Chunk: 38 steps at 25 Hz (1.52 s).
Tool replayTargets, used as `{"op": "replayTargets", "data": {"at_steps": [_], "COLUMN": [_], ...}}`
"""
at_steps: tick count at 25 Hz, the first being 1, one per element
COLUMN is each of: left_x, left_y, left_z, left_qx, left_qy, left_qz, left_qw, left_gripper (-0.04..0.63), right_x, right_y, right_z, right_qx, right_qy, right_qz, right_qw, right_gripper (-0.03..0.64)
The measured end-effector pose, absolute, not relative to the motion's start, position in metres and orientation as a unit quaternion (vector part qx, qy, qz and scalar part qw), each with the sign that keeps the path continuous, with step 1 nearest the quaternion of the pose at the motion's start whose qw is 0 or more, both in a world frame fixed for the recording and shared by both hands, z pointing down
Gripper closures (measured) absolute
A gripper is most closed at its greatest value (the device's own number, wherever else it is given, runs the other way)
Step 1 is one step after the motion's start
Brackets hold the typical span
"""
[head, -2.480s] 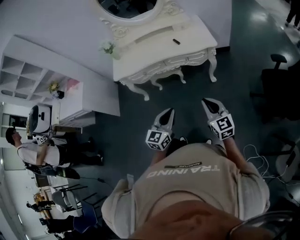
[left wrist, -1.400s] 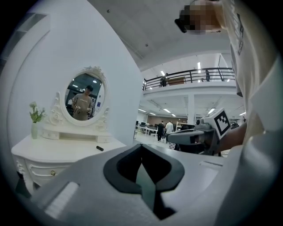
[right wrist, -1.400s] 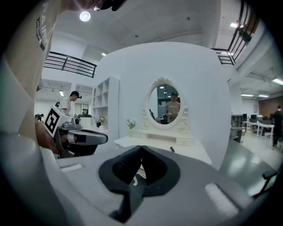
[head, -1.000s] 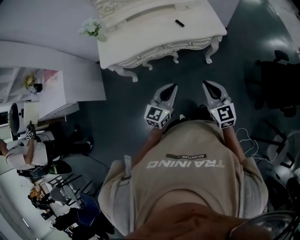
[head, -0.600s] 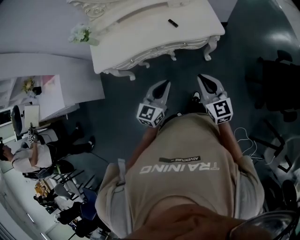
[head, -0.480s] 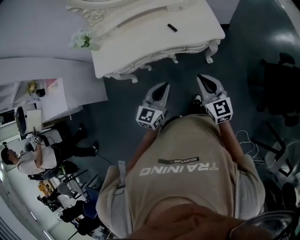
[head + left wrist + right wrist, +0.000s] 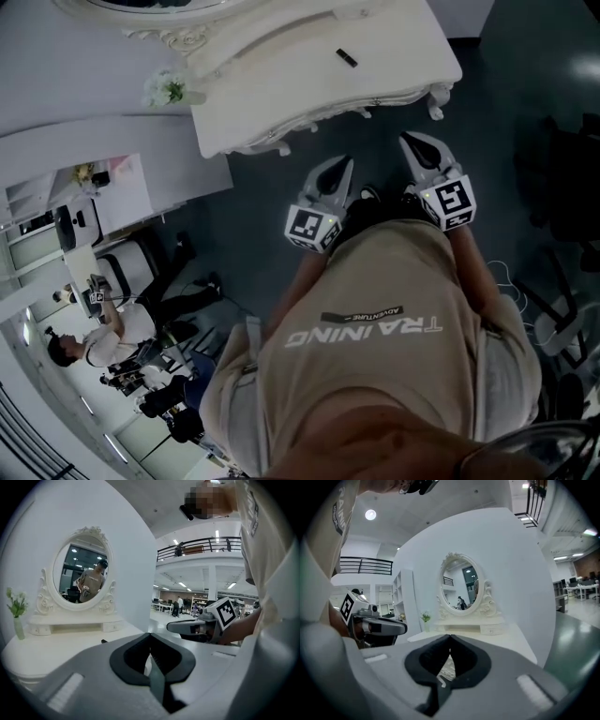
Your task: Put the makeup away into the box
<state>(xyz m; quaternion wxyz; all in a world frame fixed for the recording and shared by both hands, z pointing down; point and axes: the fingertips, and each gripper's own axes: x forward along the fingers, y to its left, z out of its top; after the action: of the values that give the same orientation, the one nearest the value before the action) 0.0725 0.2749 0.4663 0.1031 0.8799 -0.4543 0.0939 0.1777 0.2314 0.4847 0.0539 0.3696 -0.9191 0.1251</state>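
Note:
A small dark makeup item (image 7: 347, 57) lies alone on the white dressing table (image 7: 281, 84); in the left gripper view the same item (image 7: 104, 641) is a dark speck on the tabletop. My left gripper (image 7: 343, 167) and right gripper (image 7: 412, 142) are held side by side in front of my chest, short of the table's front edge and over the dark floor. Both point at the table. In its own view, the left gripper (image 7: 150, 637) has its jaws together with nothing between them. The right gripper (image 7: 450, 639) is likewise shut and empty.
An oval mirror (image 7: 82, 581) stands at the back of the table, and a vase of flowers (image 7: 167, 89) at its left end. A white shelf unit (image 7: 112, 178) and several people (image 7: 103, 328) are at the left. Dark chairs (image 7: 572, 178) stand at the right.
I have walked closer to the dressing table, so its front edge now lies nearer both grippers. Both grippers stay shut and empty.

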Motion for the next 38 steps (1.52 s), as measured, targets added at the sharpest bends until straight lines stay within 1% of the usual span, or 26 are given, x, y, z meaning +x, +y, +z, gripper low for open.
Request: {"op": "replayTargets", "data": {"at_steps": [4, 10, 15, 22, 28, 31, 34, 38], "left_x": [0.071, 0.060, 0.053, 0.007, -0.050, -0.081, -0.111, -0.133], "left_y": [0.252, 0.201, 0.160, 0.119, 0.089, 0.076, 0.064, 0.046], "left_z": [0.474, 0.480, 0.470, 0.455, 0.459, 0.479, 0.493, 0.506], "left_qx": [0.880, 0.886, 0.898, 0.909, 0.909, 0.904, 0.894, 0.885], "left_qy": [-0.451, -0.439, -0.422, -0.398, -0.400, -0.407, -0.422, -0.440], "left_qz": [0.094, 0.077, 0.049, 0.047, 0.043, 0.052, 0.053, 0.047], "left_qw": [0.114, 0.126, 0.115, 0.113, 0.105, 0.119, 0.137, 0.147], "left_gripper": [0.588, 0.588, 0.588, 0.588, 0.588, 0.588, 0.588, 0.588], "right_x": [0.176, 0.160, 0.150, 0.098, 0.055, 0.029, 0.001, -0.011], "right_y": [0.214, 0.181, 0.159, 0.123, 0.081, 0.061, 0.047, 0.025], "right_z": [0.493, 0.492, 0.482, 0.458, 0.459, 0.464, 0.468, 0.477], "right_qx": [0.365, 0.366, 0.382, 0.394, 0.425, 0.428, 0.412, 0.411], "right_qy": [-0.914, -0.915, -0.910, -0.908, -0.895, -0.894, -0.900, -0.898], "right_qz": [0.175, 0.158, 0.139, 0.108, 0.095, 0.091, 0.088, 0.093], "right_qw": [0.040, 0.065, 0.079, 0.090, 0.092, 0.094, 0.110, 0.125], "right_gripper": [0.614, 0.614, 0.614, 0.614, 0.614, 0.614, 0.614, 0.614]}}
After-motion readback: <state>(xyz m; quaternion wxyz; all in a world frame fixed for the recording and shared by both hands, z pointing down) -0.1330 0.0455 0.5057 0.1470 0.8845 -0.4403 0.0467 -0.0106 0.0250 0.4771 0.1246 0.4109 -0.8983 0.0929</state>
